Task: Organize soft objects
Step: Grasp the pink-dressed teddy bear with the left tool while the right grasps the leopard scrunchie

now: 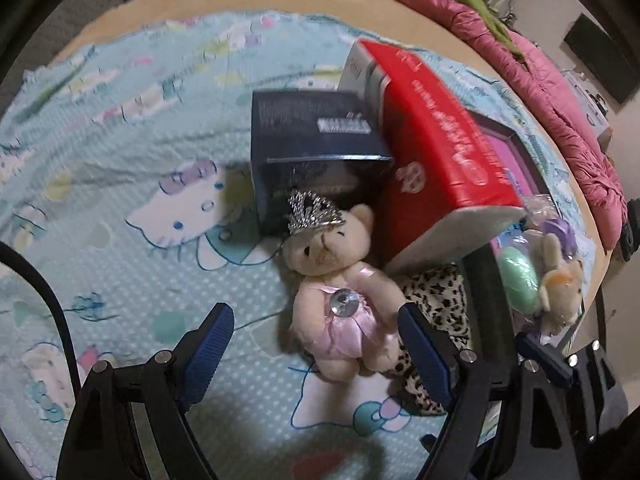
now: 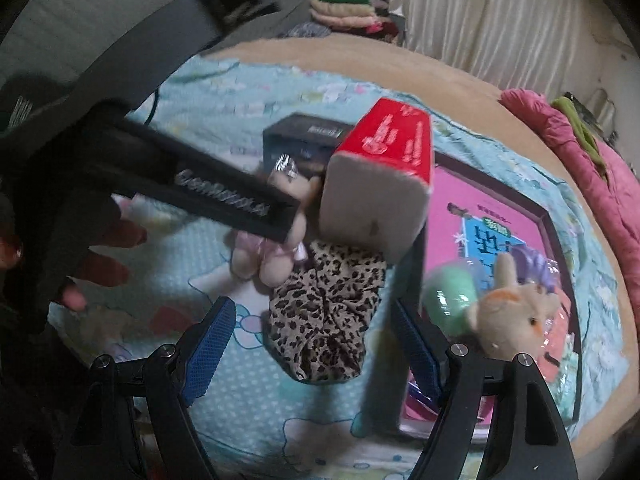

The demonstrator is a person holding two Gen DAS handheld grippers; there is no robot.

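Note:
A cream teddy bear in a pink dress and silver crown lies on the blue cartoon blanket. My left gripper is open, its blue pads on either side of the bear's legs, not touching. A leopard-print cloth lies beside the bear, partly under it in the left wrist view. My right gripper is open over this cloth. A small rabbit plush with a green ball sits in a dark tray. The bear also shows in the right wrist view, partly hidden by the left gripper's body.
A red-and-white pack leans over a dark blue box behind the bear. A pink book lies in the tray. A pink quilt lines the bed's far right edge. Folded clothes sit at the back.

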